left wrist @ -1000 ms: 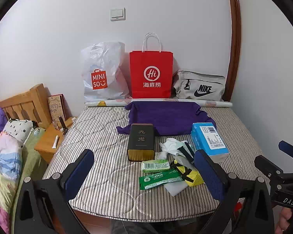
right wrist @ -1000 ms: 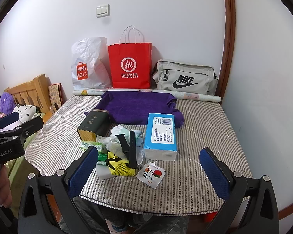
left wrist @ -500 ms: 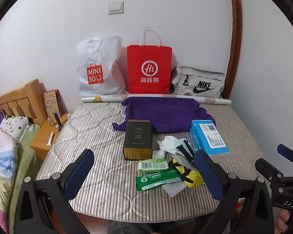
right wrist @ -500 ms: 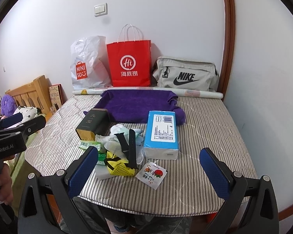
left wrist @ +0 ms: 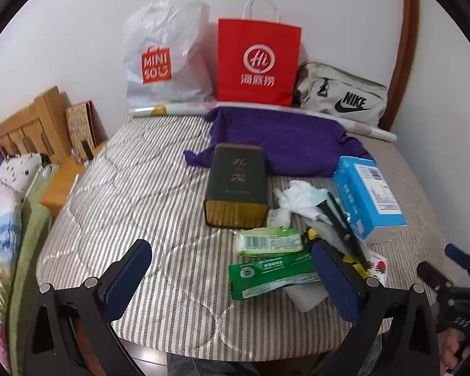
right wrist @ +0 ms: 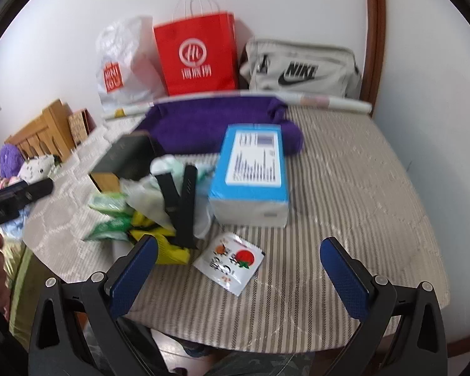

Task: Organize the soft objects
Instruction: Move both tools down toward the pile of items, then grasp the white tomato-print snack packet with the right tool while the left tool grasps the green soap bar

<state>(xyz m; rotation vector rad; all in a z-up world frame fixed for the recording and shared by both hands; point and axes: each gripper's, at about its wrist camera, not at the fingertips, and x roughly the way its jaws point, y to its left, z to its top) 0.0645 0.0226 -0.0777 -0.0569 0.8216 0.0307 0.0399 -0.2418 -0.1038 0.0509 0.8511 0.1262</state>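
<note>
A purple cloth [left wrist: 282,138] [right wrist: 210,122] lies spread at the back of the striped mattress [left wrist: 134,194]. In front of it sit a dark green tin [left wrist: 235,185], a blue tissue box [left wrist: 368,194] [right wrist: 252,172], green packets [left wrist: 266,241], a white crumpled bag with black straps [right wrist: 178,188] and a yellow mesh item [right wrist: 169,247]. A white sachet [right wrist: 230,261] lies near the front edge. My left gripper [left wrist: 232,279] hangs open over the near edge, just short of the green packets. My right gripper [right wrist: 238,272] is open, with the sachet between its fingers' line of sight.
Against the far wall stand a white plastic bag [left wrist: 163,59], a red paper bag [left wrist: 257,62] and a grey Nike bag [left wrist: 341,97], with a paper roll [left wrist: 159,111] in front. A wooden headboard [left wrist: 25,125] and bedding [left wrist: 3,213] lie to the left.
Both grippers have moved forward and lower toward the pile on the mattress; the objects appear larger. Nothing on the mattress has moved and both stay open.
</note>
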